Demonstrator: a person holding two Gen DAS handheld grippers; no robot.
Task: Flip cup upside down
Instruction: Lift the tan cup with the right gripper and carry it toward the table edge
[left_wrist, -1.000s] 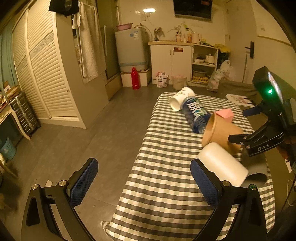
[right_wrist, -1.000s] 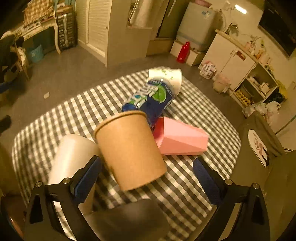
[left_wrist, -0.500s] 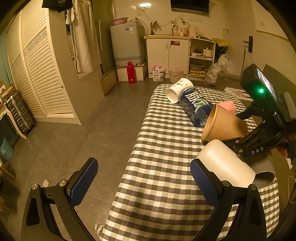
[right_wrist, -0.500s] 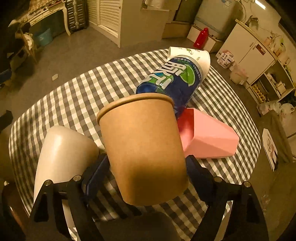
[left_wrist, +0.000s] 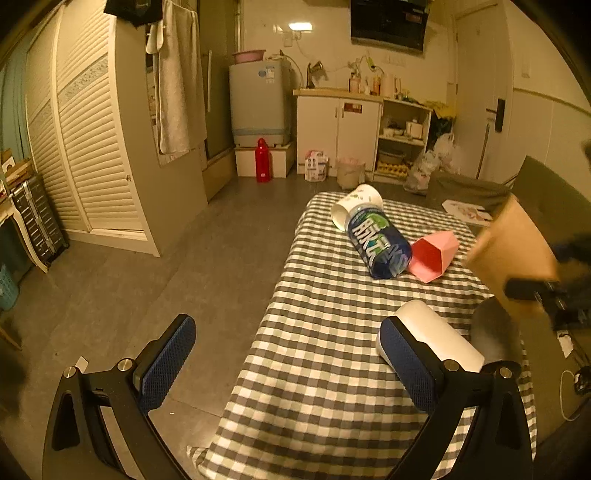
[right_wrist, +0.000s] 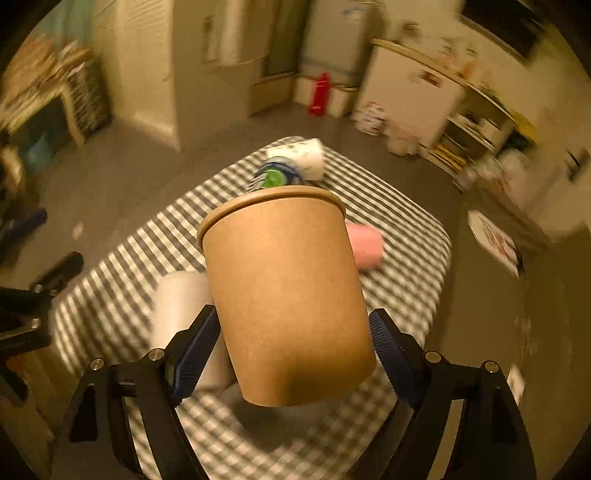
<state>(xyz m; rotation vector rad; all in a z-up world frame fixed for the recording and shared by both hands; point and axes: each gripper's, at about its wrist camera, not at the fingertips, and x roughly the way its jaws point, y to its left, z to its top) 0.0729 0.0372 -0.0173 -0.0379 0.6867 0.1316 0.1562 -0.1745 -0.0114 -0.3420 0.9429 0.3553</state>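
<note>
My right gripper (right_wrist: 291, 354) is shut on a brown paper cup (right_wrist: 288, 295) and holds it in the air above the checked table (right_wrist: 406, 258), rim pointing away from the camera. The same cup (left_wrist: 517, 258) shows blurred at the right edge of the left wrist view, lifted off the cloth. My left gripper (left_wrist: 284, 365) is open and empty at the near left edge of the table (left_wrist: 321, 369). A white cup (left_wrist: 436, 336) lies on its side just past its right finger (left_wrist: 406, 365).
A blue bottle (left_wrist: 378, 243), a white printed cup (left_wrist: 356, 205) and a pink cup (left_wrist: 434, 254) lie on their sides at the table's far end. A grey cup (left_wrist: 495, 336) lies beside the white one. Floor drops off to the left.
The right gripper has closed on the brown cup and lifted it off the table, up and to the right. The right wrist view is now motion-blurred. The left gripper stays open.
</note>
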